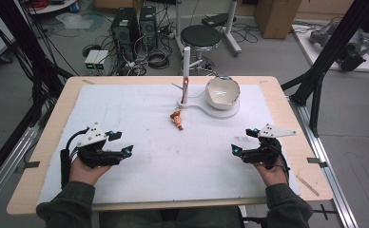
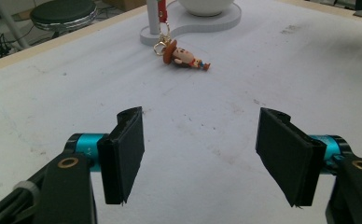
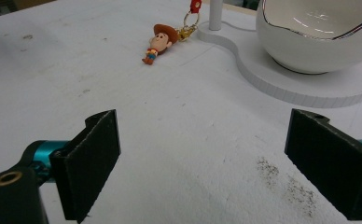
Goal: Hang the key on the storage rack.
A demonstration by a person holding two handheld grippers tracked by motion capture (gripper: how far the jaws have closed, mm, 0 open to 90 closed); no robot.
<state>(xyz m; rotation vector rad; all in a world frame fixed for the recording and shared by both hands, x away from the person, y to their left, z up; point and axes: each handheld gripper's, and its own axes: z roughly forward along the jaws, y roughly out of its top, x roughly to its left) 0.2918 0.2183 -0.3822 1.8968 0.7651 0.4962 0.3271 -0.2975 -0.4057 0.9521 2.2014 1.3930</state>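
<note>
White sheet [image 1: 140, 161] covers the wooden table. Left gripper [image 1: 123, 142] rests at 8 o'clock, jaws apart, empty. Right gripper [image 1: 243, 141] rests at 4 o'clock, jaws apart, empty. Cowboy keychain figure [image 1: 177, 118] lies flat near centre, toward 12 o'clock, just beside the white stand [image 1: 185, 78]; bowl [image 1: 222, 92] sits at 1 o'clock.

Left gripper [image 1: 119, 143] low at near left, fingers [image 2: 123, 158] spread, right gripper [image 1: 243, 141] likewise, near right.
</note>
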